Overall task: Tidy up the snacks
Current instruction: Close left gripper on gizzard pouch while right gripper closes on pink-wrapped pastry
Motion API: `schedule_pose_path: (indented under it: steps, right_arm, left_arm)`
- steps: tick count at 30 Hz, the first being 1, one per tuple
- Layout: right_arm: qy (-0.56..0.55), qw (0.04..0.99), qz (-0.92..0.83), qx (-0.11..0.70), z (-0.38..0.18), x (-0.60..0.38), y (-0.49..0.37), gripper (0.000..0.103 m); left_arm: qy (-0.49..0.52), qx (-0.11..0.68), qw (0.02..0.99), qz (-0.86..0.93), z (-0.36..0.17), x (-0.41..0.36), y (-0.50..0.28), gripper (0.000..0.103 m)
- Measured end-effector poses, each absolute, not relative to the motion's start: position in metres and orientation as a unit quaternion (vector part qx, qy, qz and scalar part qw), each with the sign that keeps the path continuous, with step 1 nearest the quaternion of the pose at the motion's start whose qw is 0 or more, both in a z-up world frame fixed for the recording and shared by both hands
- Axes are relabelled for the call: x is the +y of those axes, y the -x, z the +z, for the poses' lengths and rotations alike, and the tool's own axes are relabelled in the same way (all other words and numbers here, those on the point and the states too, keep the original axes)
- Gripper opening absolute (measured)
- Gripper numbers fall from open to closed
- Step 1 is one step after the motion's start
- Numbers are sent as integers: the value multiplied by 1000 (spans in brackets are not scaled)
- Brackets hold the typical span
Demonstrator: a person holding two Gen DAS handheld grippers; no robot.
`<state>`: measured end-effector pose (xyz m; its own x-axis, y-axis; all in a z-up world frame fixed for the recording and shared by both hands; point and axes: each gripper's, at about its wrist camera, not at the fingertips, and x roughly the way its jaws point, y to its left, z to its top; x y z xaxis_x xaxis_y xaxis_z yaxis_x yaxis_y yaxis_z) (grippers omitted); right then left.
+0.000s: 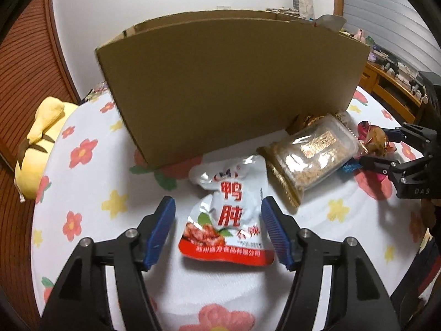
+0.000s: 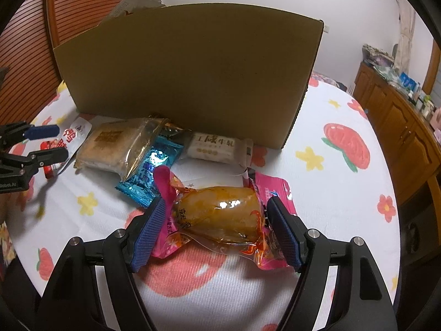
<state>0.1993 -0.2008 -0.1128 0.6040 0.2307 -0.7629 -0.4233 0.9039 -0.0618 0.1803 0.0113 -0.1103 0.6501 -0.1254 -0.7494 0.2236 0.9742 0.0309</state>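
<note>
Left gripper (image 1: 218,207): jaws spread wide either side of the white-and-red pouch (image 1: 227,215), which lies flat on the flowered cloth (image 1: 91,193); pads look clear of it. Right gripper (image 2: 216,209): jaws apart, flanking the pink-wrapped bun (image 2: 220,218); whether the pads touch the wrapper I cannot tell.

Cardboard box (image 1: 228,88) stands upright just behind both, its wall blocking the far side of the table. At its foot: clear cake pack (image 2: 118,149), blue candy wrapper (image 2: 150,171) partly under it, white bar (image 2: 217,149) against the box. Yellow plush (image 1: 38,149) at the table's left edge. Wooden cabinet (image 2: 399,127) off to the right.
</note>
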Motion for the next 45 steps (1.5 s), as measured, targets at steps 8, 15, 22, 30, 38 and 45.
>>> schedule_pose_path:
  steps: [8,15,22,30,38,45]
  right_arm:
    - [117,887,185,406,-113,-201,-200,77]
    - [116,887,186,406,-113,-201,-201,78]
    - [115,887,187,407,-113,-201,-201,78]
    - [114,887,187,407,-113,-202,-201,78]
    - [114,887,187,407,-113,-201,-201,78]
    - [114,887,186,406,-113,-201,-201,77]
  left_arm:
    - [-94,423,896,-96,-113,-5,-195,70]
    - [-74,438,890,-104,-117,0,-205,72]
    - [-59,445,885,-120,-117,5,-207,58]
    - [-61,434,891,-122,-115,5,-190,57]
    - [-45,406,905,-121,-99,15,-176,57]
    - [-37,378,917,-124,-79,17,-164,57]
